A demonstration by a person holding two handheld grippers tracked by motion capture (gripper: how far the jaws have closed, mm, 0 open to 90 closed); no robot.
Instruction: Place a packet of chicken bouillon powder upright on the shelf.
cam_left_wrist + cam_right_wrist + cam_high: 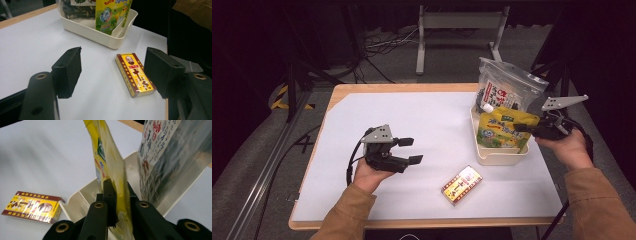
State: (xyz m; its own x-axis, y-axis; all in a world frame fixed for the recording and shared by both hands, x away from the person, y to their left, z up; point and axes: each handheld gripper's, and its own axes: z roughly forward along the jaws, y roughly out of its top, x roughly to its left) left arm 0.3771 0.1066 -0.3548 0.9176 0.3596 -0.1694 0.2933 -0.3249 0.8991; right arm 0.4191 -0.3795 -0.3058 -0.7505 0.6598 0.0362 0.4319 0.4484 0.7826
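Two packs stand in the cream tray at the right side of the worktop: the yellow pouch in front, and a clear bag with dark contents just behind it, both upright. We see the right hand-held gripper clamped on the yellow pouch at its right edge; in the right gripper view the jaws pinch the pouch's edge, with the clear bag close beside, crowding that side. The pouch is glossy yellow with green and blue print and a white cap at its top left corner.

A small red-and-yellow box lies flat on the worktop, in front of the tray and apart from it. We have the left hand-held gripper over the middle of the worktop, jaws wide and holding nothing; the left gripper view looks past them at the box and the tray.
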